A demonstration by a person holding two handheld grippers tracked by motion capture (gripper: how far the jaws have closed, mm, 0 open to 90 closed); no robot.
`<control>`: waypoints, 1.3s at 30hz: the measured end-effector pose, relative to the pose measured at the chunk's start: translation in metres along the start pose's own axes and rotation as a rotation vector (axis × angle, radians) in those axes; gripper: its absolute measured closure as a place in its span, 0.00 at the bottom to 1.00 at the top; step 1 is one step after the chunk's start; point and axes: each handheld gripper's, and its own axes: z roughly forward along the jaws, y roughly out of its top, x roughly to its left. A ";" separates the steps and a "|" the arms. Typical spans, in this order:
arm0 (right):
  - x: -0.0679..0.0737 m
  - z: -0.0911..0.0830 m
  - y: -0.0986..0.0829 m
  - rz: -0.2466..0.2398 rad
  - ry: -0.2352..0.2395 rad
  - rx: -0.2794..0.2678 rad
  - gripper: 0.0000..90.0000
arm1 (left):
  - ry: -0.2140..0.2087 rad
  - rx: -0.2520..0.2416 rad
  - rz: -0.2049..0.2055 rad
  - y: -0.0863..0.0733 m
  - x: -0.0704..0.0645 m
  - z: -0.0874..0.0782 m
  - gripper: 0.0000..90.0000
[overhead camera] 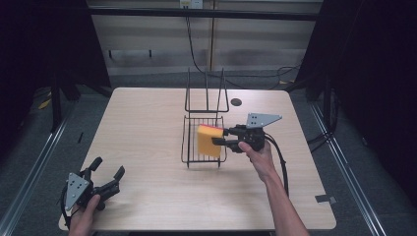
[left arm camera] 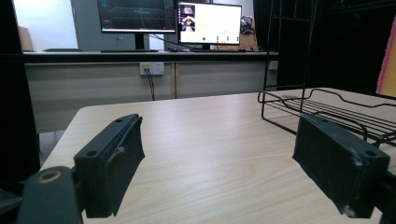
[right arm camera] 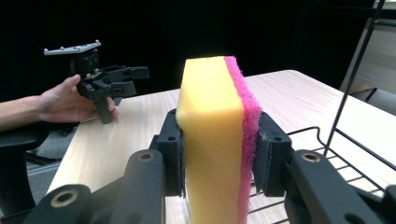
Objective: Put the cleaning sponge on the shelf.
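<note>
The right gripper point(overhead camera: 220, 136) is clamped on a yellow sponge point(overhead camera: 209, 140) with a pink scouring layer, its two black jaws pressing the sponge's broad faces, one on the yellow foam and one on the pink side. In the right gripper view the sponge point(right arm camera: 217, 135) stands upright on edge between the jaws, rising well above them, the pink layer facing 3 o'clock. In the high view the sponge sits over the flat grid of a black wire rack point(overhead camera: 189, 140), a little right of the worktop's centre; whether its lower edge touches the wires cannot be told. The rack's tall upright back stands at the 12 o'clock end of its tray, and a small dark round spot point(overhead camera: 236, 102) lies on the worktop just beyond it toward 1 o'clock. The person's right hand point(overhead camera: 260, 156) holds the gripper from the 4 o'clock side, with its cable trailing back along the forearm. The left gripper point(overhead camera: 109, 172) rests low near the 7 o'clock corner of the wooden worktop point(overhead camera: 142, 128), well apart from the rack, its jaws spread wide with nothing between them. In the left gripper view the bare wood shows between the parted jaws, the rack point(left arm camera: 322, 109) lies toward 2 o'clock, and two monitors point(left arm camera: 170, 18) stand on a desk at 12 o'clock.
</note>
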 end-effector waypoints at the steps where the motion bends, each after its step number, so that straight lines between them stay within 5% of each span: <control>1: -0.001 0.001 -0.001 0.004 0.009 -0.004 0.68 | -0.001 0.000 0.000 0.000 0.000 0.000 0.17; 25: -0.022 0.027 -0.020 0.051 0.062 0.044 0.68 | -0.002 0.000 0.000 0.000 0.000 0.000 0.17; 39: -0.022 0.032 -0.026 0.061 0.066 0.061 0.68 | -0.006 -0.003 -0.002 0.000 0.000 0.000 0.17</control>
